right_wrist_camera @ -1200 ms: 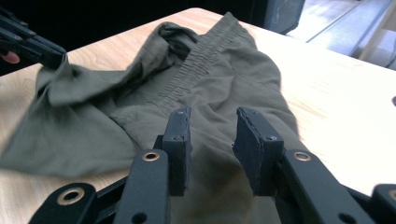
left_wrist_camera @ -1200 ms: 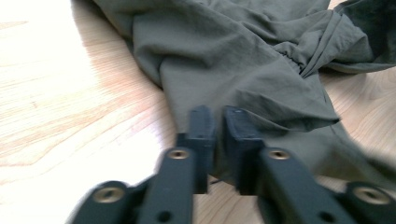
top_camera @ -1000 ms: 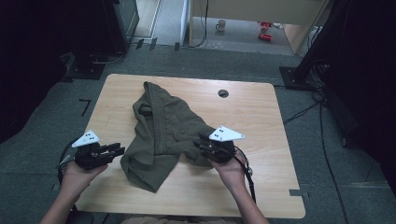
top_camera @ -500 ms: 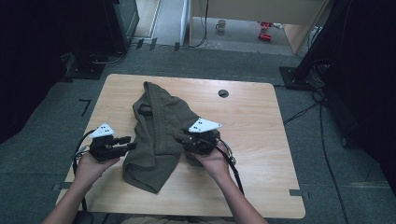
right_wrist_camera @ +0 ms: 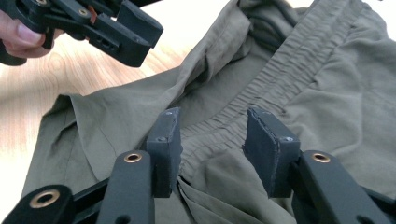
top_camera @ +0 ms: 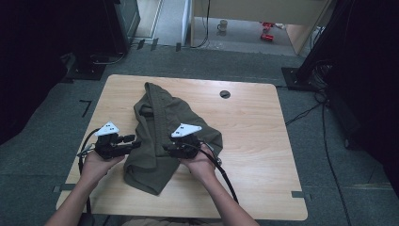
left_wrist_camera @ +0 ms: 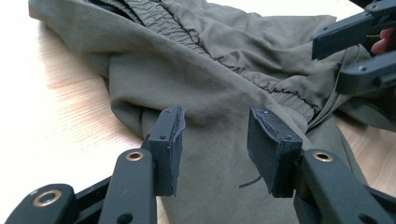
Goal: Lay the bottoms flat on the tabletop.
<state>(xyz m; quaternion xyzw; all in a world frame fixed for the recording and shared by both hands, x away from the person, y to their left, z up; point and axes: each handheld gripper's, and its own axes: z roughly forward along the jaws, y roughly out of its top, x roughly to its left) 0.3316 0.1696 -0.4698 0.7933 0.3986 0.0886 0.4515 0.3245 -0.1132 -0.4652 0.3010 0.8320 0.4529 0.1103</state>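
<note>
An olive green garment [top_camera: 162,127] with an elastic waistband [right_wrist_camera: 261,79] lies crumpled on the wooden table [top_camera: 263,141]. My left gripper [top_camera: 135,140] hovers at the garment's left edge and points right, low over the cloth [left_wrist_camera: 219,70]. Its jaws [left_wrist_camera: 215,121] stand open and have just been opening, with nothing pinched. My right gripper [top_camera: 166,147] is over the garment's middle and points left, facing the left one. Its jaws [right_wrist_camera: 212,123] are open over the waistband and have just been opening. Each gripper sees the other: the right gripper [left_wrist_camera: 355,51], the left gripper [right_wrist_camera: 135,35].
A round black cable hole [top_camera: 225,94] sits in the table's far right part. Bare wood extends right of the garment and along the front edge. Cables [top_camera: 226,176] trail from the grippers toward the person. Dark equipment stands on the floor around the table.
Both hands have moved inward: the left gripper right to the garment's edge, the right gripper left over the cloth. Both jaws stand wider apart than before.
</note>
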